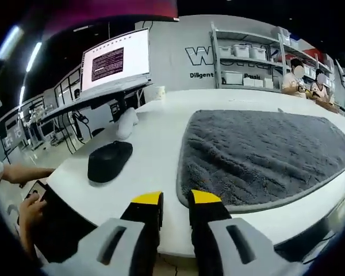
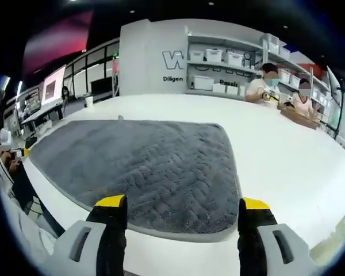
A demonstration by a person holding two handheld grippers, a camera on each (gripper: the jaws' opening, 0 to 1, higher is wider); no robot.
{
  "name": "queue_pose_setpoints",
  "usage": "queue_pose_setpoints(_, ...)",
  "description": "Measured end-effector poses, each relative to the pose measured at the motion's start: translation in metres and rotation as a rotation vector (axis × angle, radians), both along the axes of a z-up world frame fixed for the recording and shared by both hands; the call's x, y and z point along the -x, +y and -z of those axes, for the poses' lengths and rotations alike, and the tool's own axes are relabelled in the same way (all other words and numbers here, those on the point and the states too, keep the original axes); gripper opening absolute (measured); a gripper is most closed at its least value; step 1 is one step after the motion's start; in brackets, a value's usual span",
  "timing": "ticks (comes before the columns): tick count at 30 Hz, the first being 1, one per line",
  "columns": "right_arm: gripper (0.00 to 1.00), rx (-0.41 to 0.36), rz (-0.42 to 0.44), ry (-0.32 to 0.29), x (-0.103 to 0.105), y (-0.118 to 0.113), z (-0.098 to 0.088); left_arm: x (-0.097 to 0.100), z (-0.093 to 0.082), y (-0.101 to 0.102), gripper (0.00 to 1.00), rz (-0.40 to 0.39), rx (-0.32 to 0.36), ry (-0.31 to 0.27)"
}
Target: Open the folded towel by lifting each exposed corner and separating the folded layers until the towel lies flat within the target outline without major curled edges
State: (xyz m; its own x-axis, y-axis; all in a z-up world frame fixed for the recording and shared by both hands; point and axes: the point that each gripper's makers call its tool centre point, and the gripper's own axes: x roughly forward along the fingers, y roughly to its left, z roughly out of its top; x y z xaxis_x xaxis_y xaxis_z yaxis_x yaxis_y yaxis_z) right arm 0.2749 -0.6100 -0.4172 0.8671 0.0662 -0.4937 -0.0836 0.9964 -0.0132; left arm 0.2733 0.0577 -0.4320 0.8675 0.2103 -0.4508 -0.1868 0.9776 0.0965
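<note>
A grey plush towel [image 1: 264, 155] lies spread flat on the white table [image 1: 155, 144]; in the right gripper view the same towel [image 2: 144, 167] covers the table's near part. My left gripper [image 1: 176, 198] hovers at the table's near edge, just left of the towel's near left corner, with its yellow-tipped jaws nearly together and nothing between them. My right gripper [image 2: 183, 202] stands wide open over the towel's near edge, holding nothing. The towel's edges look flat, with no curled corner that I can see.
A black rounded object [image 1: 109, 161] sits on the table left of the towel. A monitor [image 1: 116, 60] stands on a desk behind. A person's hands [image 1: 31, 201] rest at the lower left. Shelves with white bins [image 2: 218, 63] and seated people [image 2: 270, 86] are at the back.
</note>
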Motion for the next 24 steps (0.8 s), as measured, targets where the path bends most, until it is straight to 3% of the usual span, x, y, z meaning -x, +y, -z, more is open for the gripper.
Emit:
queue_pose_setpoints(3,0.76,0.0,0.005,0.008,0.0015,-0.0011,0.0022,-0.0024,0.0013,-0.0059,0.06,0.023,0.01,0.004)
queue_pose_setpoints(16,0.76,0.0,0.0,0.029,0.0034,-0.0013,0.0075,-0.0027,0.0024,-0.0054,0.04,0.028,0.024,0.003)
queue_pose_setpoints(22,0.75,0.006,0.013,0.035,0.005,-0.0047,0.008,-0.0041,0.0017,-0.0083,0.02,0.076,-0.07,0.043)
queue_pose_setpoints(24,0.73,0.008,0.03,0.038,0.0074,-0.008,0.0082,-0.0046,0.0012,-0.0095,0.02,0.091,-0.13,0.069)
